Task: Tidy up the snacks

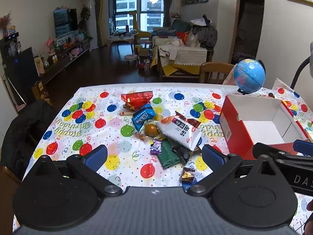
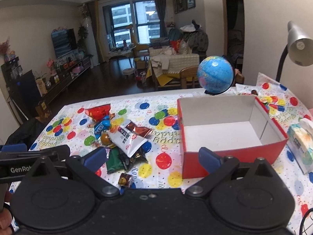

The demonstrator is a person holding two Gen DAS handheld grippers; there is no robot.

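A pile of snacks lies mid-table: a red bag (image 1: 137,100), a blue packet (image 1: 142,117), a white pouch (image 1: 181,132), an orange round sweet (image 1: 151,129), a green packet (image 1: 168,154) and a small gold-and-brown candy (image 1: 187,174). To the right stands a red box (image 2: 230,152) with a bare white inside. My left gripper (image 1: 154,156) hangs open above the near edge of the pile, holding nothing. My right gripper (image 2: 152,159) is open too, between the pile and the box's front left corner. The white pouch (image 2: 127,140) and green packet (image 2: 113,160) show in the right wrist view.
A blue globe (image 2: 215,74) stands behind the box and a grey desk lamp (image 2: 297,43) at far right. A tissue pack (image 2: 301,143) lies right of the box. The balloon-print tablecloth (image 1: 82,129) is bare on the left. A wooden chair (image 1: 215,72) sits beyond the far edge.
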